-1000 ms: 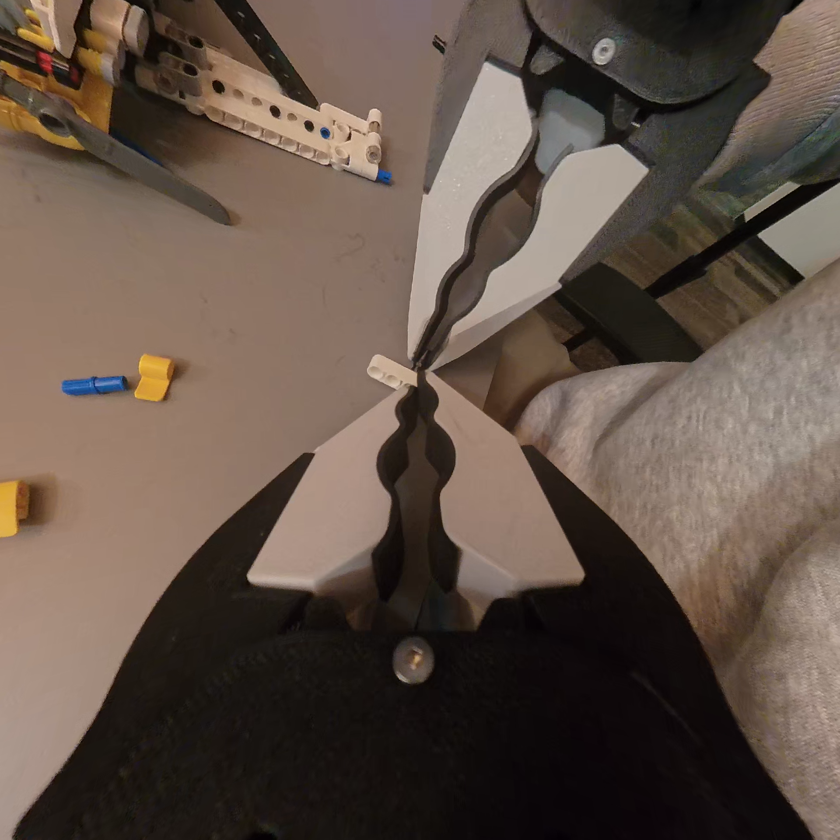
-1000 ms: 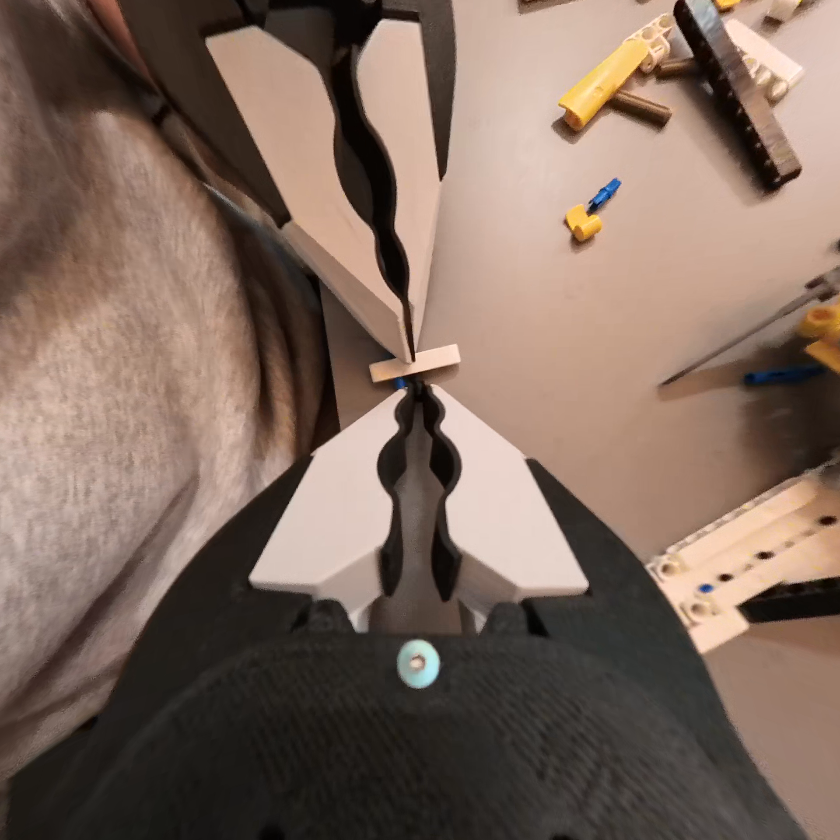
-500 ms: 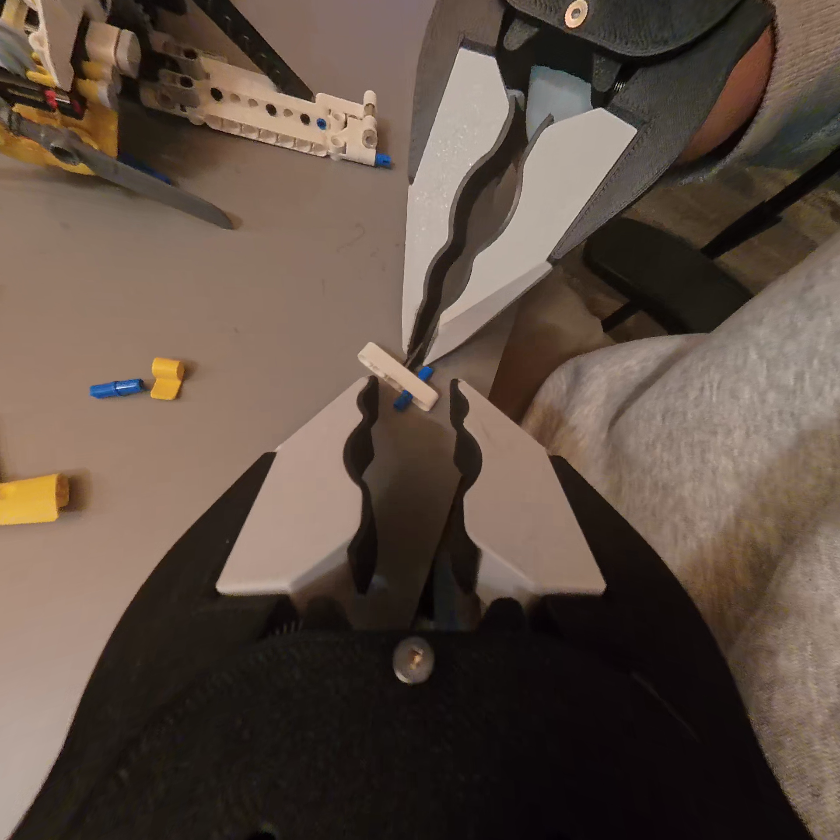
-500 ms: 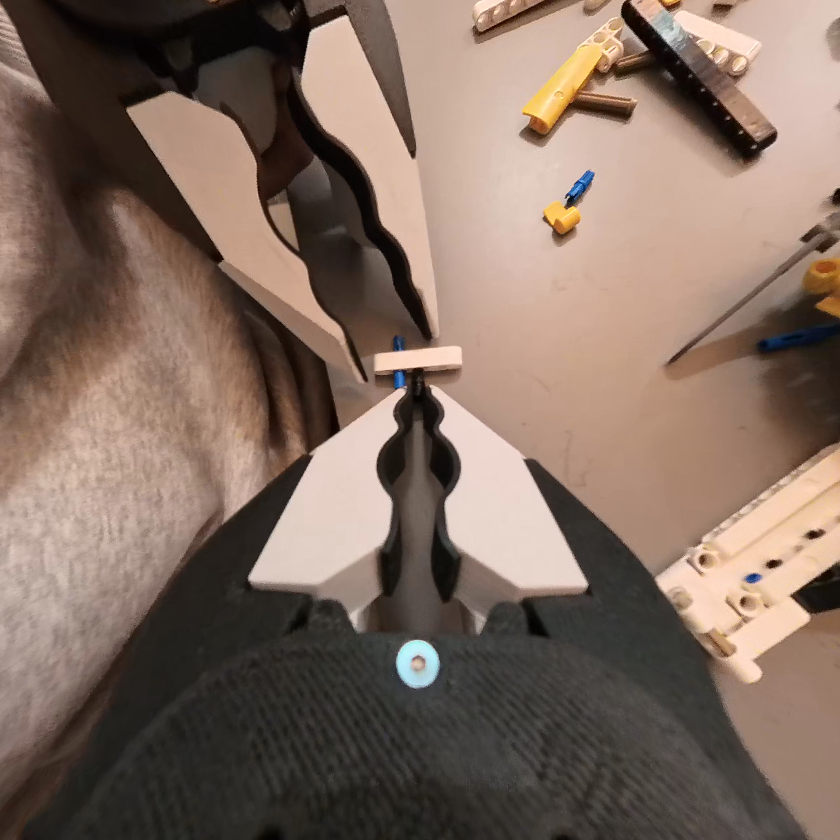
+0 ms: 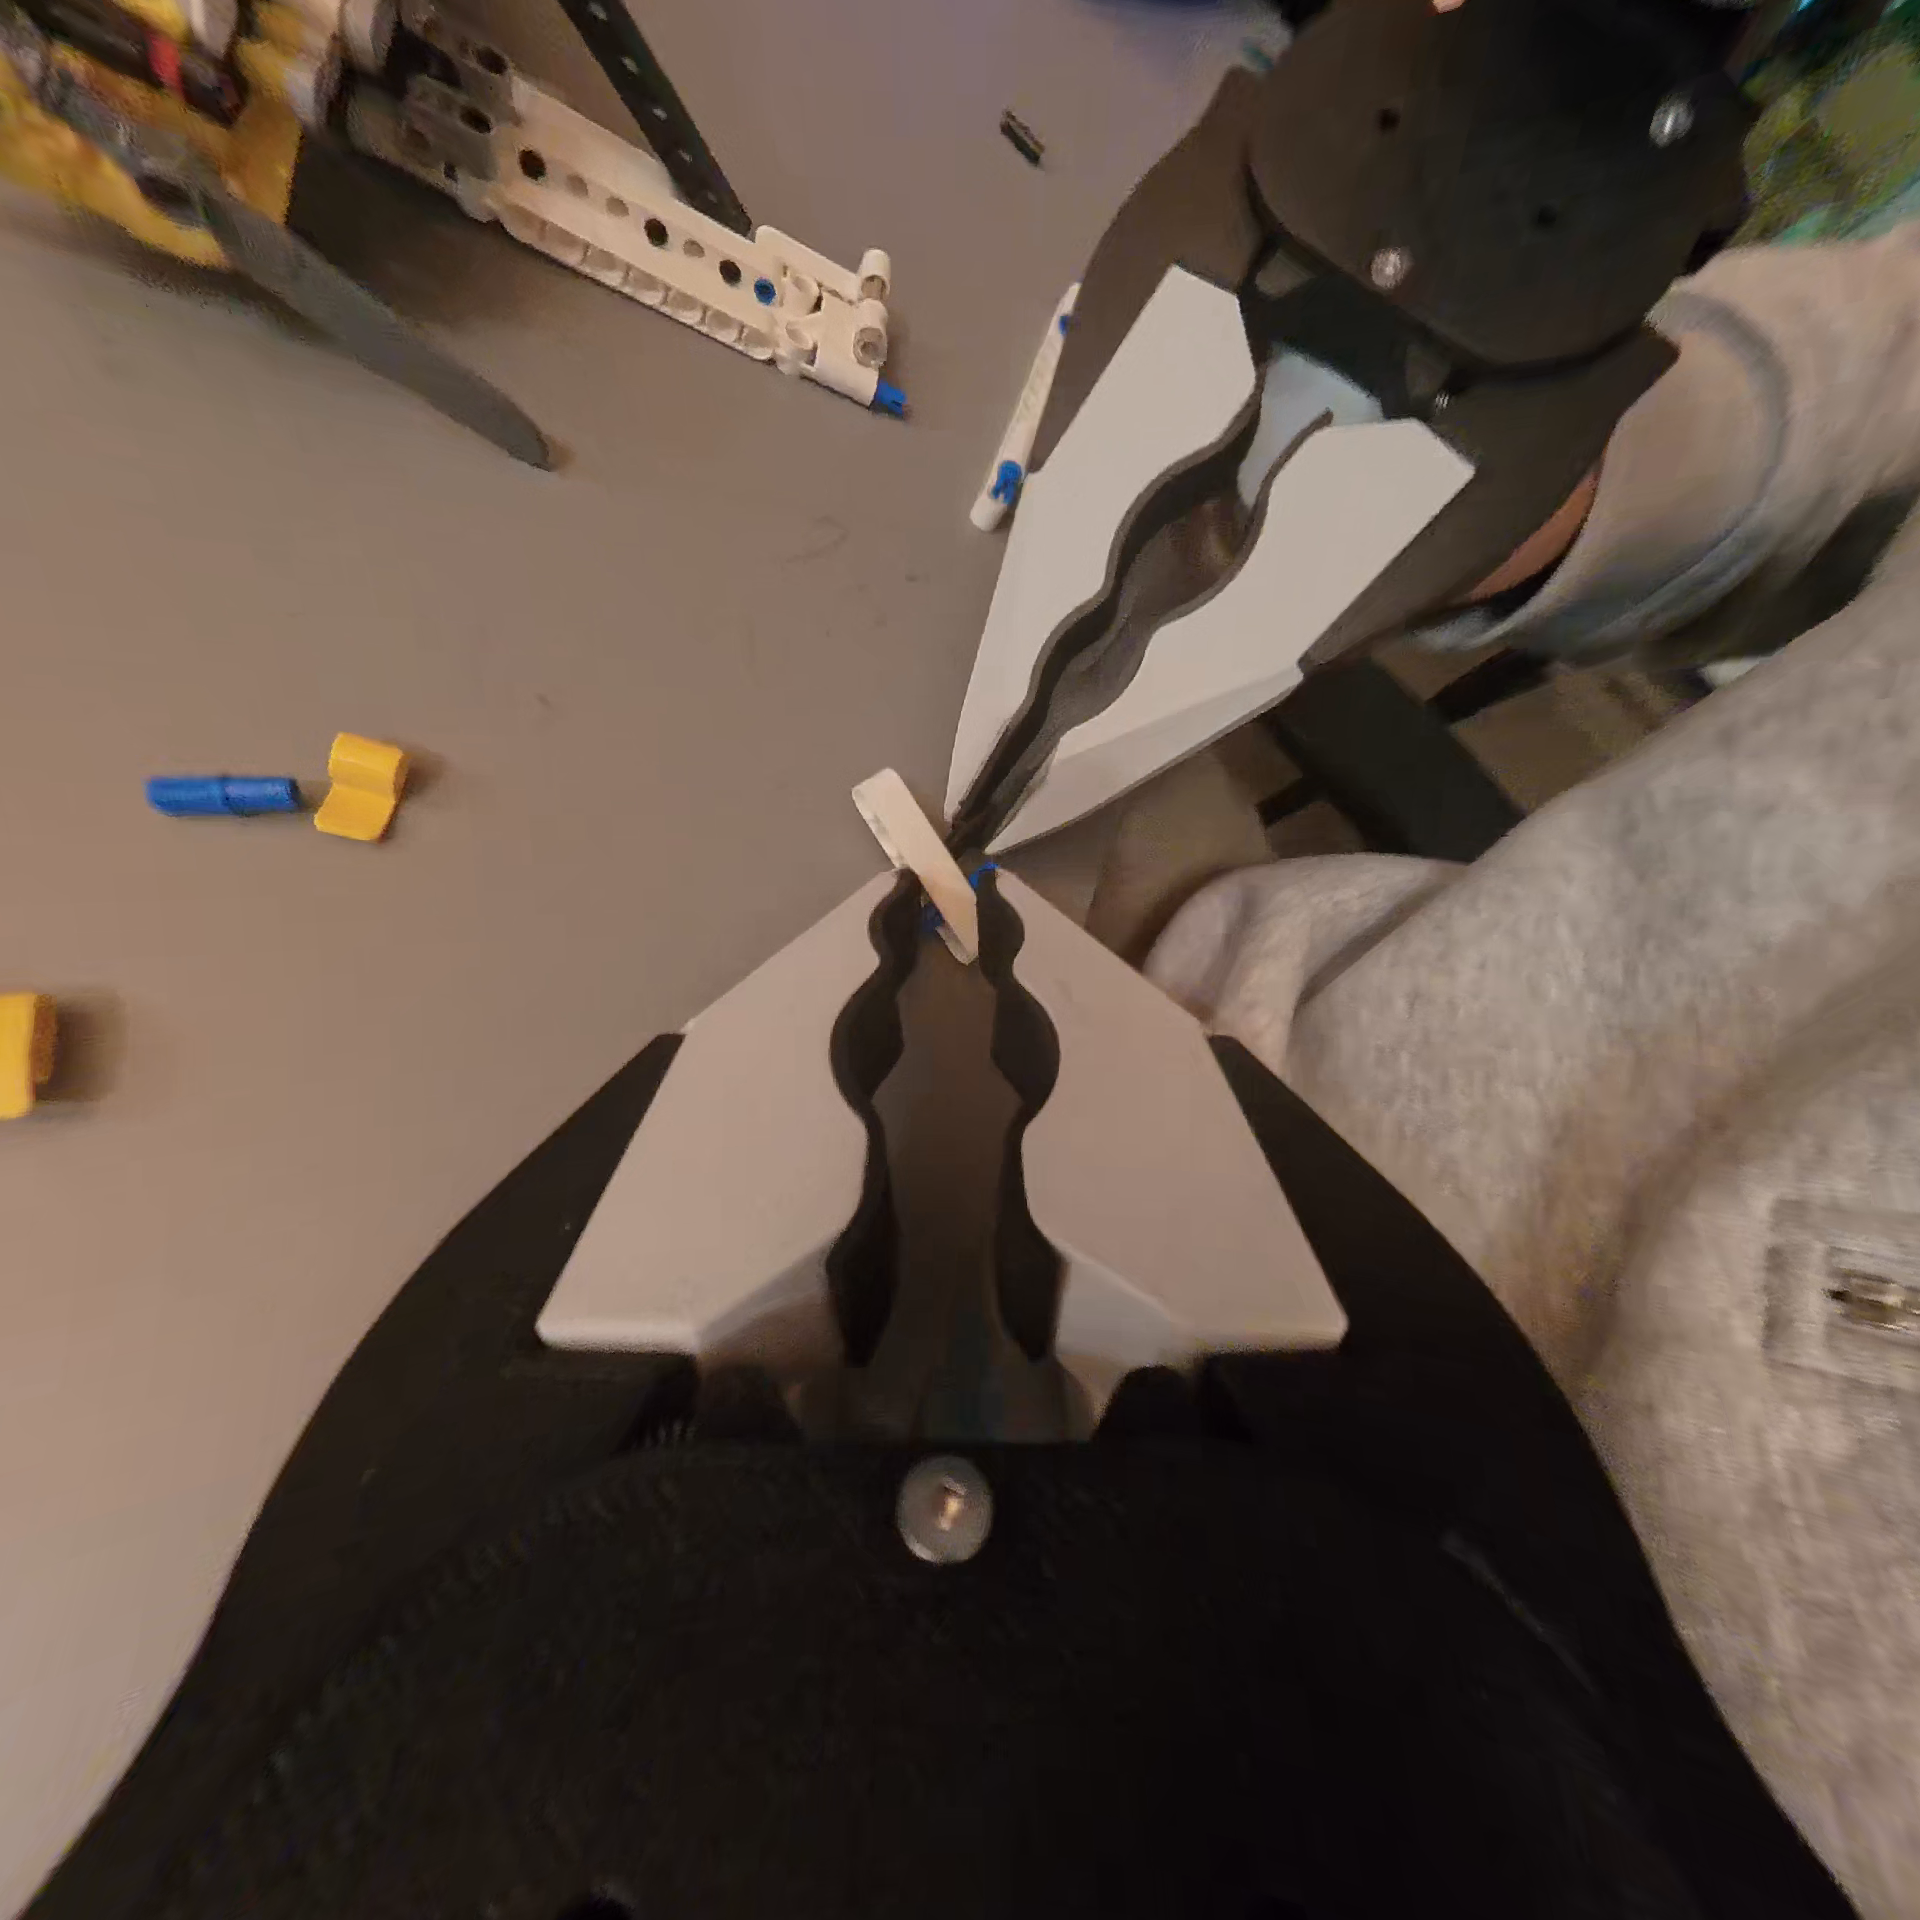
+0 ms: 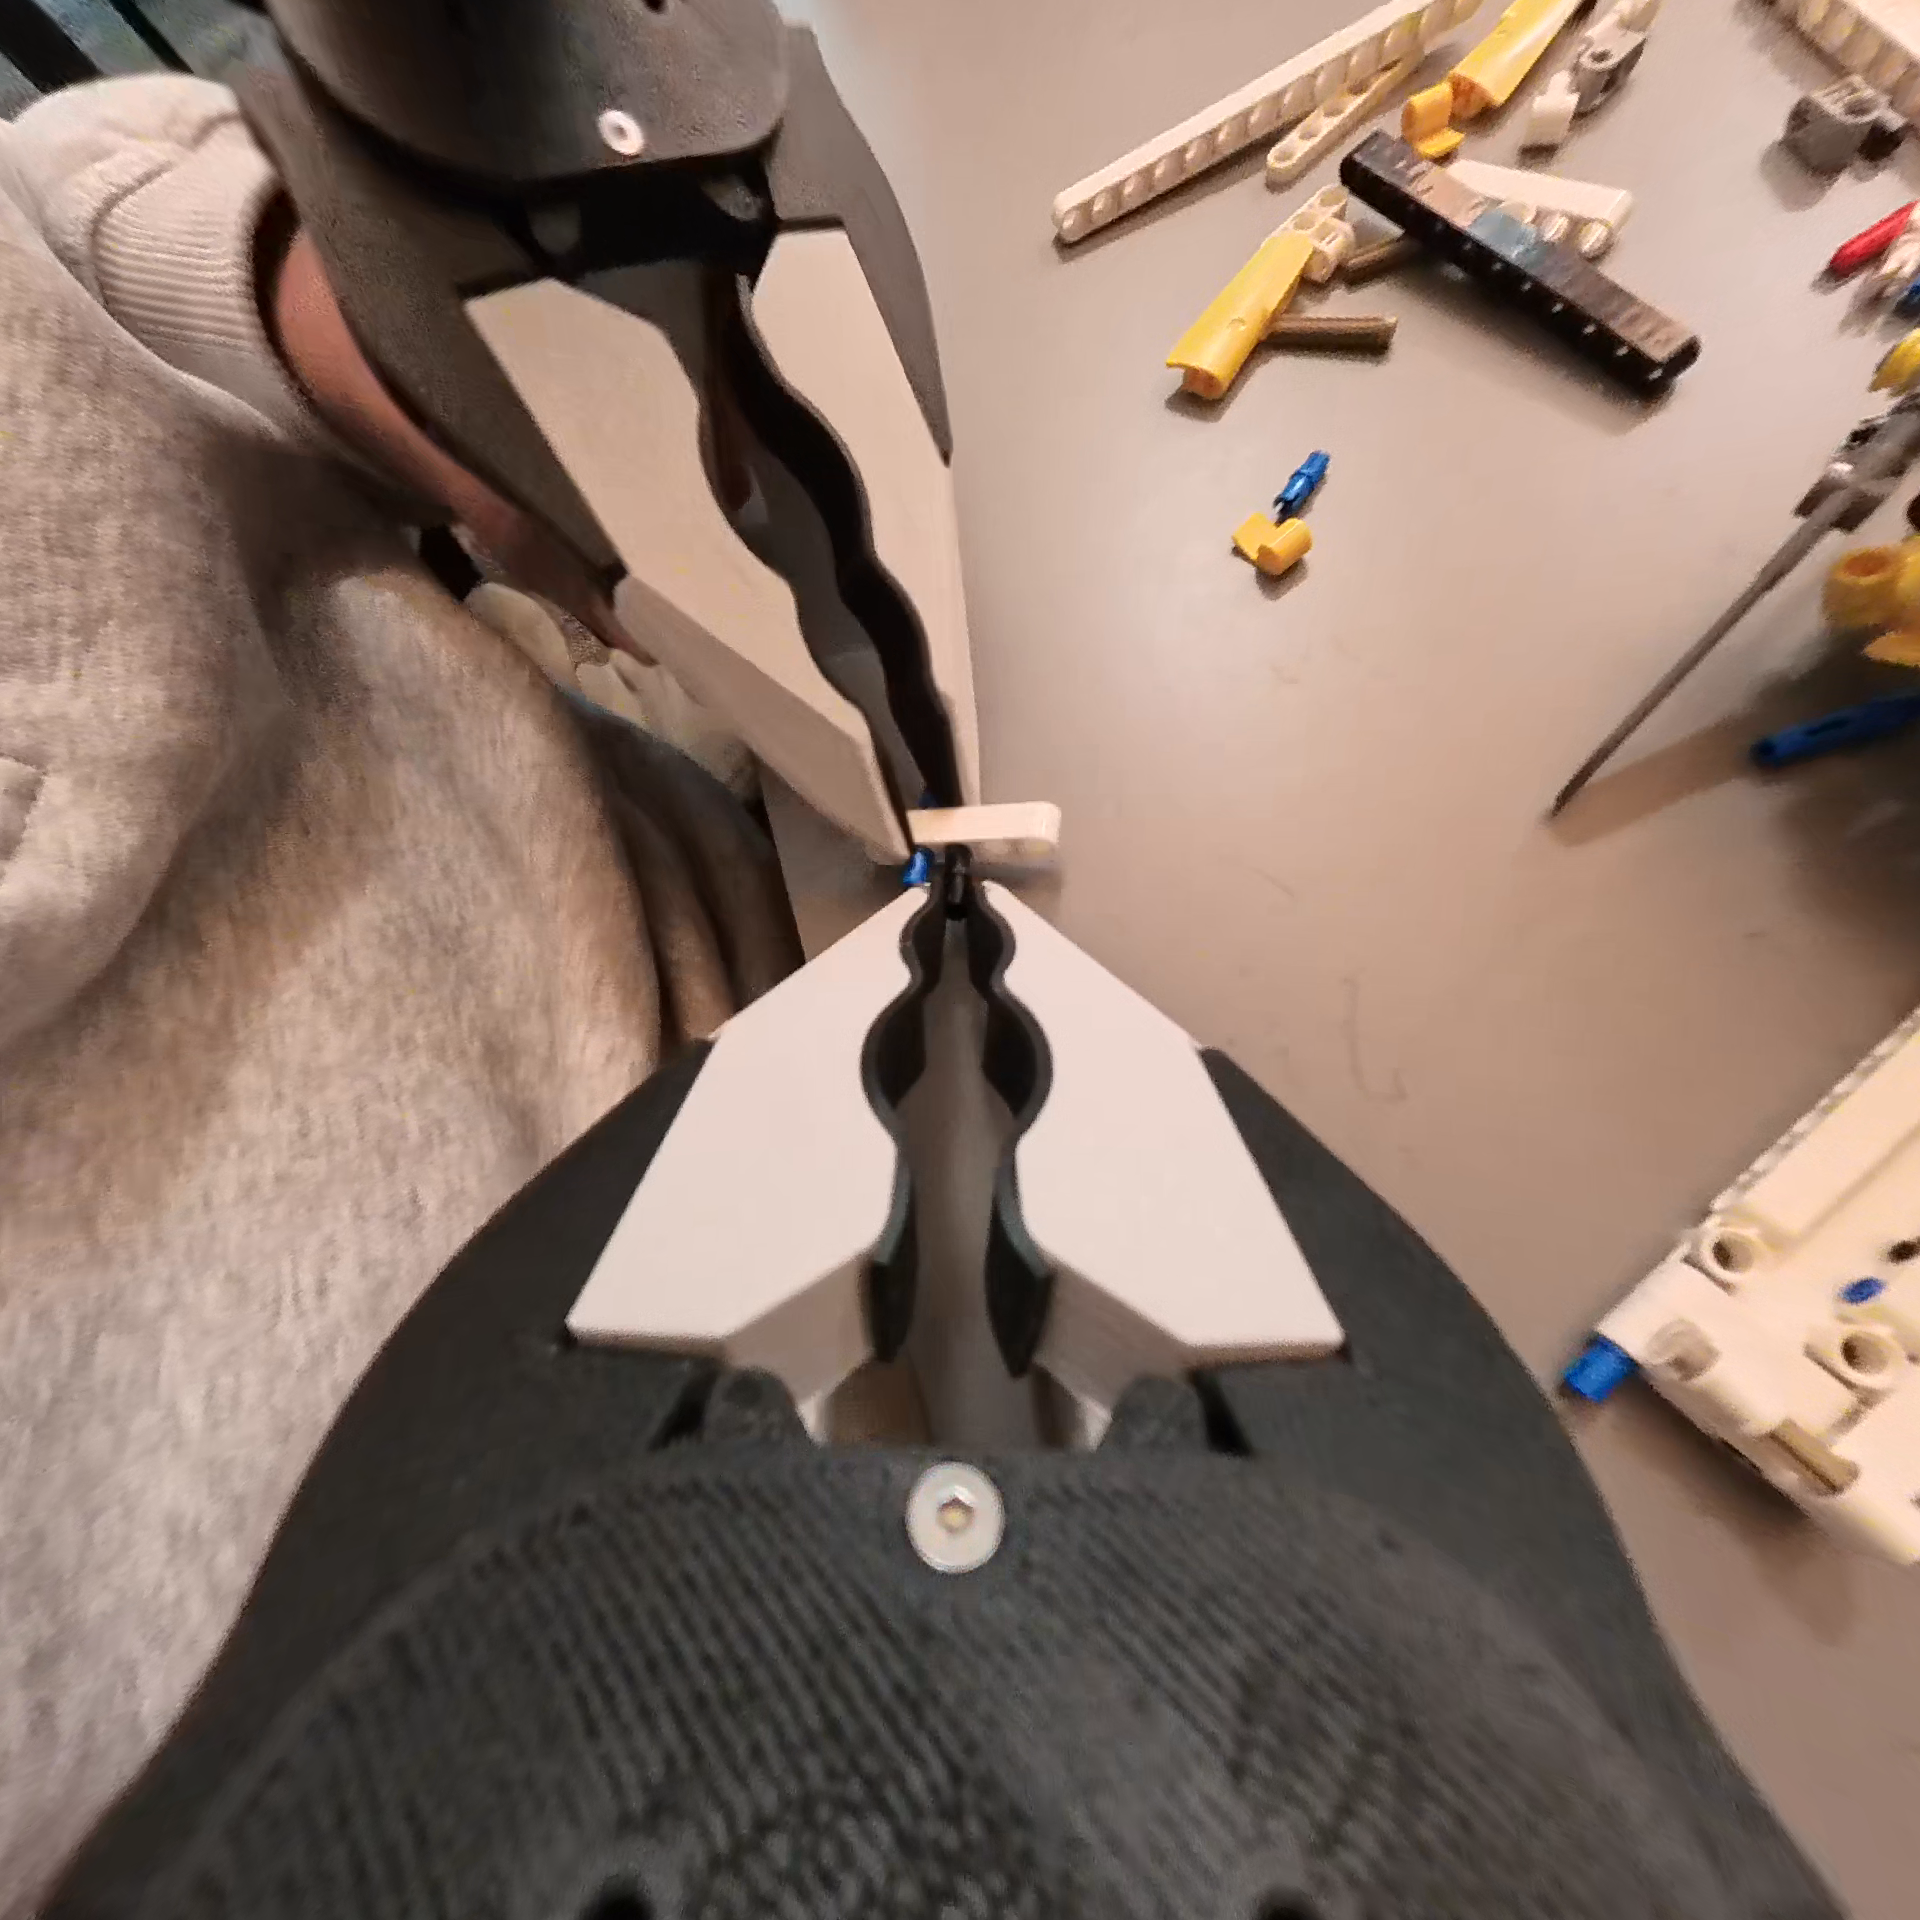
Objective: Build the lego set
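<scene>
where our two grippers meet tip to tip above the near edge of the grey table (image 5: 520, 623), a short flat white lego beam (image 5: 920, 868) sits between them with a small blue pin (image 5: 982, 871) through it. in the left wrist view, our left gripper (image 5: 940, 914) has its fingers drawn in around the lower end of the beam, the blue pin showing at both sides of it, so we read it as clamped on the beam. our right gripper (image 5: 977, 826) comes in from one o'clock with its fingers pressed together at the tips, and what sits between them is too small to tell; they touch the beam's middle.

in the right wrist view, our right gripper (image 6: 954, 883) points at twelve o'clock, with a dark pin at its tips just under the white beam (image 6: 992, 826); the left gripper (image 6: 920, 800) comes down from eleven o'clock onto the beam's left end.

at ten o'clock in the left view lies the partly built white, yellow and black lego model (image 5: 623, 208). a loose blue pin (image 5: 221, 795) and a small yellow connector (image 5: 362, 784) lie at nine o'clock, just beside each other. a grey sweatshirt sleeve (image 5: 1558, 1039) fills the three o'clock side.
</scene>
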Motion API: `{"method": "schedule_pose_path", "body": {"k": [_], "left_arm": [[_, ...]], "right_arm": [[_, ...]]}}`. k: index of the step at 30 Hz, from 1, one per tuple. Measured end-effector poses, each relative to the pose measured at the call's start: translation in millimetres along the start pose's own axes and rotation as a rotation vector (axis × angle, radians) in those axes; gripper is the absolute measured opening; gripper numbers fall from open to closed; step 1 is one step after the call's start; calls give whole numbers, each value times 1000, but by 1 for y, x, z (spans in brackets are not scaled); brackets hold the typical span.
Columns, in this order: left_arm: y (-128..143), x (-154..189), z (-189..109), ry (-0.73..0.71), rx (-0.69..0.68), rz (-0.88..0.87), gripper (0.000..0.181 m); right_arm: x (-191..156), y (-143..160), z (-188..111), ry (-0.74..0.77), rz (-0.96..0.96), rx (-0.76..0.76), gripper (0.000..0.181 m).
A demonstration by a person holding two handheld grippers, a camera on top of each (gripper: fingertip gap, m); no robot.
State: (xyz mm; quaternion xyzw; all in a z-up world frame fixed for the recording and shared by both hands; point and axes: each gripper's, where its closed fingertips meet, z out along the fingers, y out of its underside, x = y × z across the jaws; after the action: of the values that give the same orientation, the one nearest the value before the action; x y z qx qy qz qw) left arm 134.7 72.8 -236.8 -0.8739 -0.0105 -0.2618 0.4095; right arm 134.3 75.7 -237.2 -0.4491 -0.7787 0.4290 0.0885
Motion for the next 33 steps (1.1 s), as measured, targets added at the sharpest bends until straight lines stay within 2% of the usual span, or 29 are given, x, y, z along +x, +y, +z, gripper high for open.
{"method": "schedule_pose_path", "body": {"k": [10, 18, 28, 33], "left_arm": [[-8, -2, -6, 111, 56, -208, 9], [-3, -6, -2, 32, 33, -154, 8], [-3, -8, -1, -34, 33, -90, 7], [-1, -9, 1, -78, 3, -35, 7]], "right_arm": [[3, -9, -1, 159, -187, 37, 3], [6, -4, 3, 259, -322, -60, 3], [6, -1, 6, 113, -113, -84, 2], [5, 1, 5, -21, 33, -166, 2]]}}
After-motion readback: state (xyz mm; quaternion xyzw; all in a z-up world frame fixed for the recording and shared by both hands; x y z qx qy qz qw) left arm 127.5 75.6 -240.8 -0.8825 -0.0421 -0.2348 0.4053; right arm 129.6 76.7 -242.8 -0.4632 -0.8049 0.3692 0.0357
